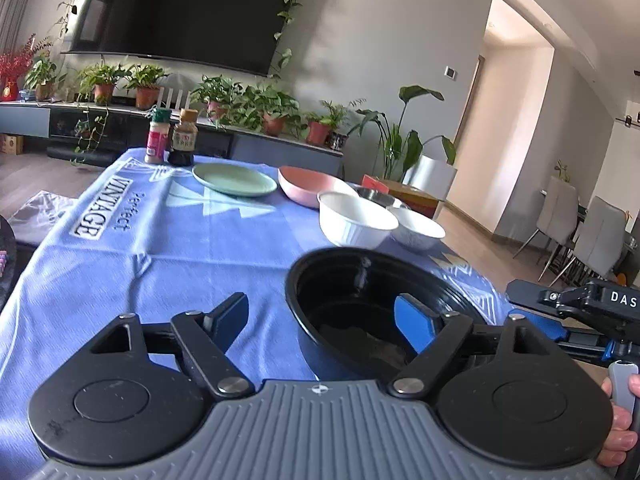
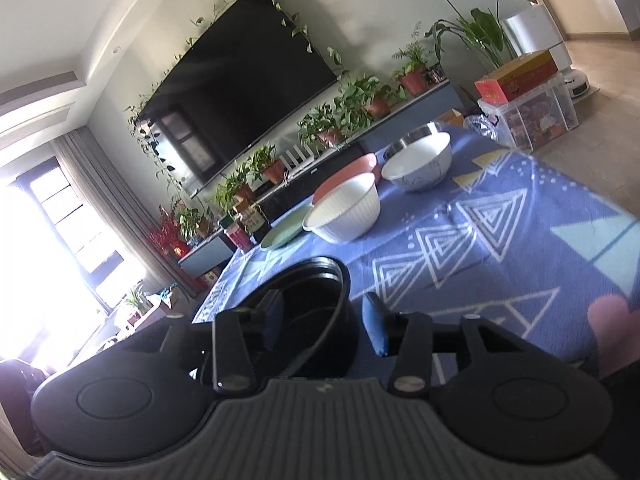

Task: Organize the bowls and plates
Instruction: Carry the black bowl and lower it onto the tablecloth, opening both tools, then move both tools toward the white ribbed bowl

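A black bowl (image 1: 360,300) sits on the blue tablecloth (image 1: 160,240) close in front. My left gripper (image 1: 320,320) is open, its right finger inside the bowl and its left finger outside over the cloth. My right gripper (image 2: 324,320) is open and straddles the bowl's right rim (image 2: 340,300), one finger inside and one outside. Further back stand a ribbed white bowl (image 1: 356,220), a second white bowl (image 1: 418,226), a pink bowl (image 1: 308,186), a steel bowl (image 1: 376,196) and a green plate (image 1: 234,179). The right gripper's body also shows in the left wrist view (image 1: 580,304).
Two seasoning bottles (image 1: 172,136) stand at the table's far left corner. Behind the table are a TV cabinet with potted plants (image 1: 256,108) and a wall TV. A clear storage box (image 2: 532,116) with a carton on top stands on the floor right of the table.
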### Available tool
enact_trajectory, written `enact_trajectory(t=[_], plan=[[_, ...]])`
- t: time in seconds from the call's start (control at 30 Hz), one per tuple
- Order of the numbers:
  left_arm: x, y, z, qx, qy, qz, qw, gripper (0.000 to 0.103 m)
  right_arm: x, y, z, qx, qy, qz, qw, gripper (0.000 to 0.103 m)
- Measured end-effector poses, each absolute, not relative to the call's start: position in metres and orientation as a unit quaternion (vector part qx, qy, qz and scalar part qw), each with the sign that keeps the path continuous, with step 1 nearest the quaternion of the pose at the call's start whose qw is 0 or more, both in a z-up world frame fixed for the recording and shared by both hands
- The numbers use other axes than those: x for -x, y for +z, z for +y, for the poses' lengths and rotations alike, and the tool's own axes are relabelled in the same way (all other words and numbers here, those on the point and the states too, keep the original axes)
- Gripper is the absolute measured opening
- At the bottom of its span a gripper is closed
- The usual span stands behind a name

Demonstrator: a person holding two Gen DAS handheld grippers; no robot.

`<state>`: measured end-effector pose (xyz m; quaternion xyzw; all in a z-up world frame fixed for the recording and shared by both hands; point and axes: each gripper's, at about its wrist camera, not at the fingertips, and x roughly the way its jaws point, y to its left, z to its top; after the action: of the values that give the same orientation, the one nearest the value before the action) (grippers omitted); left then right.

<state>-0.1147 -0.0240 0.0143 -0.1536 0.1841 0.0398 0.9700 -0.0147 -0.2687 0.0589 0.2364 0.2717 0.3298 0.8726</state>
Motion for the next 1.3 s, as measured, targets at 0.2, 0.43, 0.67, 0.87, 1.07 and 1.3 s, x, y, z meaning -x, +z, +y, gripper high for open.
enact_trajectory(t=[0.2,0.43,0.67,0.87,1.07,1.3], plan=[[0.113,0.021,-0.018,0.155,0.041,0.175,0.972,0.087,0.009,0.065,-0.268,-0.242,0.335,0.256,0.874,0.095],[0.11,0.025,-0.013,0.16,0.041,0.165,0.972,0.102,0.007,0.067,-0.266,-0.244,0.349,0.244,0.871,0.103],[0.102,0.038,-0.003,0.158,0.04,0.153,0.975,0.103,0.001,0.073,-0.262,-0.243,0.359,0.238,0.869,0.103],[0.091,0.053,0.002,0.143,0.035,0.141,0.979,0.103,-0.01,0.082,-0.256,-0.243,0.369,0.23,0.867,0.103],[0.078,0.063,0.006,0.138,0.028,0.136,0.981,0.103,-0.019,0.09,-0.246,-0.236,0.384,0.224,0.864,0.103],[0.058,0.072,0.014,0.124,0.023,0.132,0.983,0.103,-0.031,0.1,-0.243,-0.234,0.383,0.21,0.869,0.103]])
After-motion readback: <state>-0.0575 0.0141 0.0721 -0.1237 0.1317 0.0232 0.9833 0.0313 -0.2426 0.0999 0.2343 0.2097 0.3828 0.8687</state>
